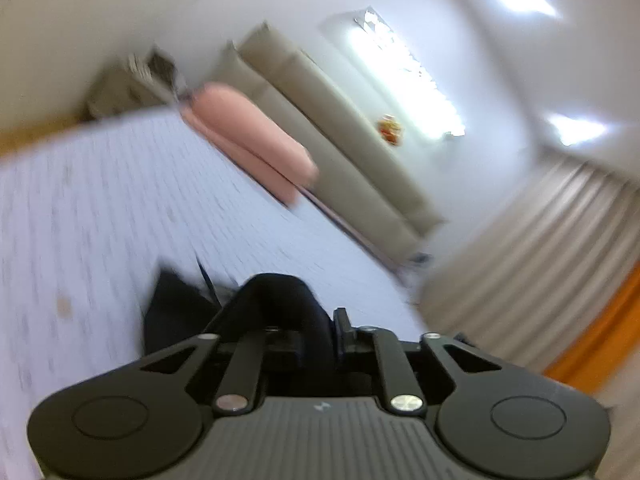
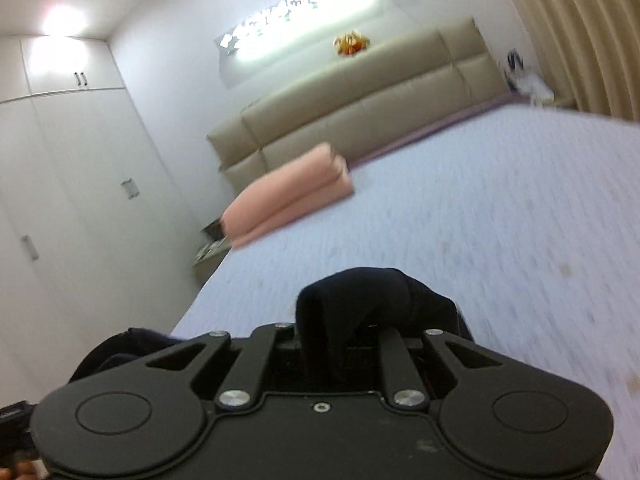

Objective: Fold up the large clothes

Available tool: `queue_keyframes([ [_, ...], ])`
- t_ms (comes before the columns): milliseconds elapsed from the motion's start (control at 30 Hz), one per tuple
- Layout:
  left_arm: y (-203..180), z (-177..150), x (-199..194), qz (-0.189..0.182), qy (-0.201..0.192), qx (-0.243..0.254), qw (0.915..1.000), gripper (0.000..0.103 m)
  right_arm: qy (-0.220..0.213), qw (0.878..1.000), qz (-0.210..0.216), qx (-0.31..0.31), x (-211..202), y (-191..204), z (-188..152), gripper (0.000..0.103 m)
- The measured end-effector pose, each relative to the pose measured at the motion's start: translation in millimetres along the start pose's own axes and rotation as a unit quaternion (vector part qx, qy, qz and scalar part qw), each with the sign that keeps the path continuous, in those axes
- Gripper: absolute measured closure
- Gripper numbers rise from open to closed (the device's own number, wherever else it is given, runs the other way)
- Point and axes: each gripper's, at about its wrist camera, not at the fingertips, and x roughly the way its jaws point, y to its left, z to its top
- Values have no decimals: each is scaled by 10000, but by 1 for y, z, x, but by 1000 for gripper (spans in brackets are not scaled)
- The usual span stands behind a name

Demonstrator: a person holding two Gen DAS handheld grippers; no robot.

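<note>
Black garment bunched over both claws, left claw and right claw each pinching it.

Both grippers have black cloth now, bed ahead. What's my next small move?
Probably spread the two apart to pull the garment taut over the bed. It is bunched in the left gripper and right gripper, and the bed ahead looks bare.

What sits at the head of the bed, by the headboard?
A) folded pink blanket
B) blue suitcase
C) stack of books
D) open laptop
A: a folded pink blanket lies on the lavender bed just in front of the beige headboard; both wrist views show it, with no books, laptop or suitcase on the bed.
</note>
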Motion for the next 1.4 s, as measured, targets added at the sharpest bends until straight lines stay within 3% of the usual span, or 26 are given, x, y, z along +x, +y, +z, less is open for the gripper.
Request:
queue_keyframes([
  [33,-3,5,17,229,6,241,9994,66,-20,9999,-134,-70,25,4,5,81],
  [67,-3,7,34,549,73,375,9978,53,145,9996,-224,-109,50,5,5,54],
  [133,7,3,51,859,246,316,9955,46,620,9967,-515,-30,82,1,-1,32],
  [233,32,-13,51,703,683,129,9951,45,745,9960,-449,-195,86,-11,-27,24],
  [333,60,-28,34,656,885,-141,9938,44,948,9904,-763,-658,81,-26,-58,23],
  [467,82,-23,39,674,1039,-302,9918,45,1169,9818,-982,-1131,80,-36,-83,33],
  [633,68,-15,75,856,945,371,9911,45,809,9828,-961,-1357,94,-37,-71,33],
  [767,70,-8,112,1156,712,560,9892,45,774,9847,-808,-1333,144,-43,-47,22],
  [900,75,1,137,1413,850,635,9843,45,1253,9792,-891,-1328,194,-47,-31,22],
  [1067,81,18,167,1670,1337,665,9746,39,1865,9700,-1094,-1111,223,-55,-29,22],
  [1133,88,24,177,1818,1359,571,9722,40,2103,9656,-1133,-1027,233,-57,-29,22],
  [1200,96,29,188,1764,1541,346,9716,41,2259,9628,-1095,-997,243,-55,-30,25],
  [1233,99,30,194,1652,1665,237,9718,43,2357,9603,-1065,-1045,248,-52,-32,41],
  [1300,95,30,198,1595,1677,383,9721,62,2354,9560,-1107,-1354,251,-42,-35,89],
  [1333,90,30,199,1641,1692,613,9699,89,2296,9552,-1064,-1535,248,-36,-36,89],
  [1400,80,32,195,1721,1649,881,9672,94,2058,9560,-977,-1849,235,-21,-35,89],
])
